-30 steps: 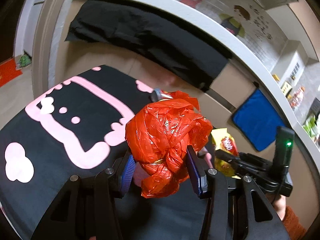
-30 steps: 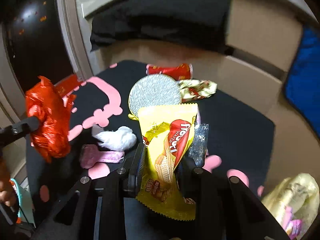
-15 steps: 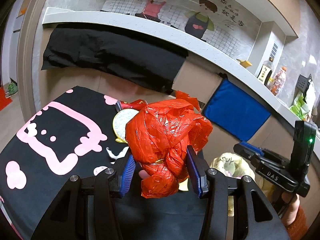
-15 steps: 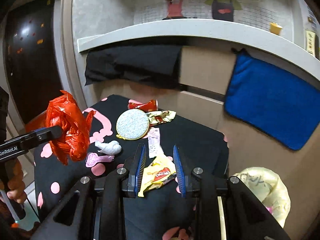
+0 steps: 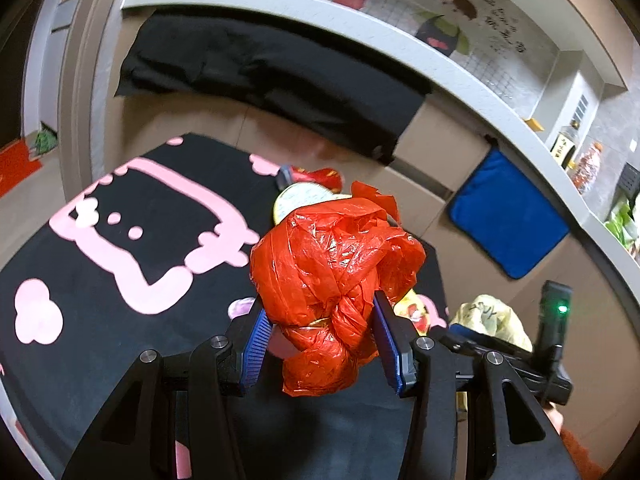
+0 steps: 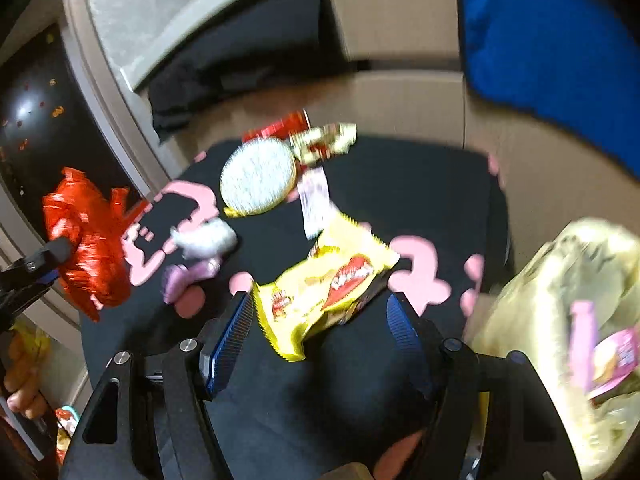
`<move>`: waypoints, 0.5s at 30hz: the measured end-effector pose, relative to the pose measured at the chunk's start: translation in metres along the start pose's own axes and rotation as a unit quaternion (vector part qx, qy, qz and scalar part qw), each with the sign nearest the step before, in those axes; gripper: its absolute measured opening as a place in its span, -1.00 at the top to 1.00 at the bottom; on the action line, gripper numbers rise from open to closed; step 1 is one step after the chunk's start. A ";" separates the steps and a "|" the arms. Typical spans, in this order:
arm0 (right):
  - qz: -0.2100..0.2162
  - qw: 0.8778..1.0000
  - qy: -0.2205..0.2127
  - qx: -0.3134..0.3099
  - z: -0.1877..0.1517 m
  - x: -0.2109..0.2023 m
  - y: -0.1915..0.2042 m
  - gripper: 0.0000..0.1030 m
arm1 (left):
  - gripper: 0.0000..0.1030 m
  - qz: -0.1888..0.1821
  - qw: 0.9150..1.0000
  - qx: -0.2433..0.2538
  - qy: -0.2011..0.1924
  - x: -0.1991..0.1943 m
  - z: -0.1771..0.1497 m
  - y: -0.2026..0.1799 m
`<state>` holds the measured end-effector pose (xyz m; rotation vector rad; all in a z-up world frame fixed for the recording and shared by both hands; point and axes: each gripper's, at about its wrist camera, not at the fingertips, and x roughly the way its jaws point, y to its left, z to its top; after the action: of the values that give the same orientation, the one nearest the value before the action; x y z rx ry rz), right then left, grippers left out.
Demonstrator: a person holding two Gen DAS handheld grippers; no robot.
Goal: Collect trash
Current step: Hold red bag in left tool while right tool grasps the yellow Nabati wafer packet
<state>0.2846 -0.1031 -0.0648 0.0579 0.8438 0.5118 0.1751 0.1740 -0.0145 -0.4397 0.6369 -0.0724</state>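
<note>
The left gripper (image 5: 320,338) clenched a crumpled red plastic bag (image 5: 340,276) between its blue pads, above the black tablecloth with pink shapes (image 5: 120,240). The right gripper (image 6: 320,332) was opening its jaws, and the yellow snack wrapper (image 6: 324,284) lay loose between them on the cloth, with neither pad touching it. At ten o'clock from the wrapper sat a white crumpled tissue (image 6: 204,238); at eleven o'clock, farther off, a round silvery lid (image 6: 258,176). At three o'clock stood a pale yellow plastic bag (image 6: 568,280) holding a pink packet.
</note>
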 end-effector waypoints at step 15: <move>-0.039 0.999 0.035 0.007 0.016 0.071 0.022 -0.31 | 0.04 -0.004 0.998 -0.059 0.019 0.021 -0.007 0.050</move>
<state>0.3265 -0.0494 -0.0986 0.0210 0.9142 0.4372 0.1844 0.2125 -0.0521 -0.5566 0.6786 -0.0500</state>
